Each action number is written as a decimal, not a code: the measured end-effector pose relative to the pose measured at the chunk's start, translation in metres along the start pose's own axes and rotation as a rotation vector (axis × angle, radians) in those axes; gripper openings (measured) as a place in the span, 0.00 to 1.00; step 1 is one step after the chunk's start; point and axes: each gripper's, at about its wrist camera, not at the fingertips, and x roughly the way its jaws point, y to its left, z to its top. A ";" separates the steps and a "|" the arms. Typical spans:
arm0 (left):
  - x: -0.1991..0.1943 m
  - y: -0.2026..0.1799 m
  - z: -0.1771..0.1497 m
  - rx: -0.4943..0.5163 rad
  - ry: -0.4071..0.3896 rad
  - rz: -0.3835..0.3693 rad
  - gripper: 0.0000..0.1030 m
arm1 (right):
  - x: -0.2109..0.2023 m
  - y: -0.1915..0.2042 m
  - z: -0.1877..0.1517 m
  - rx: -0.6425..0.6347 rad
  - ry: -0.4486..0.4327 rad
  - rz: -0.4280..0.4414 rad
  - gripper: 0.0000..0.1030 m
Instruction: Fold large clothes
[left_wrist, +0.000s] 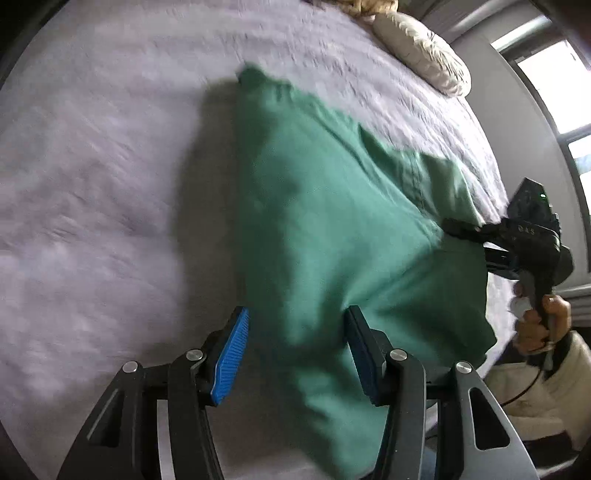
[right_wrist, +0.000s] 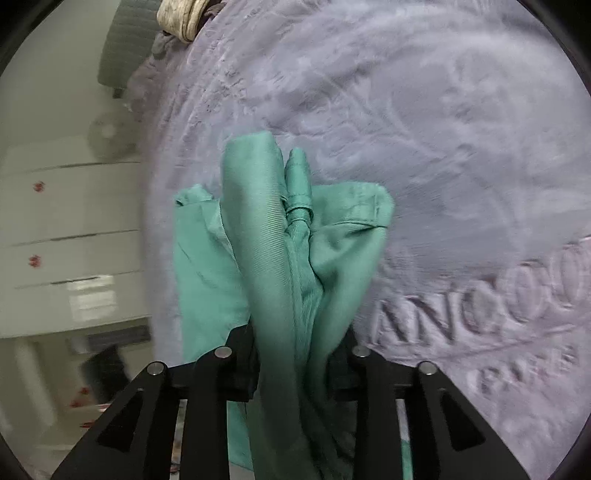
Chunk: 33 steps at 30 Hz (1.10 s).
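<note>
Here the garment (left_wrist: 314, 229) is draped half-folded over the bed (left_wrist: 92, 184); bunched cloth is pinched by the right gripper (right_wrist: 299, 354), the left gripper (left_wrist: 295, 354) is spread round an edge, and flattening remains.

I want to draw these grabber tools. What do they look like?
The left gripper has black angular arms with silver bolts and ridged blue pads. The right gripper is black too, with a tiny green light, a thin black cable and a cream sleeve behind it.

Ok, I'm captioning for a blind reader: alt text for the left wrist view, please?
A green garment lies spread on a lilac bed cover, between the open blue pads of the left hand-held gripper. At right, a hand holds the right hand-held gripper at the garment's edge.
</note>
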 end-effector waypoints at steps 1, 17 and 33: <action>-0.008 -0.001 0.003 0.003 -0.020 0.022 0.53 | -0.007 0.006 -0.001 -0.026 -0.015 -0.044 0.33; 0.050 0.009 0.071 -0.001 -0.075 0.207 0.60 | -0.023 0.028 0.000 -0.112 -0.146 -0.321 0.08; -0.009 0.003 0.008 0.079 -0.030 0.246 0.71 | -0.058 0.018 -0.023 -0.067 -0.051 -0.248 0.07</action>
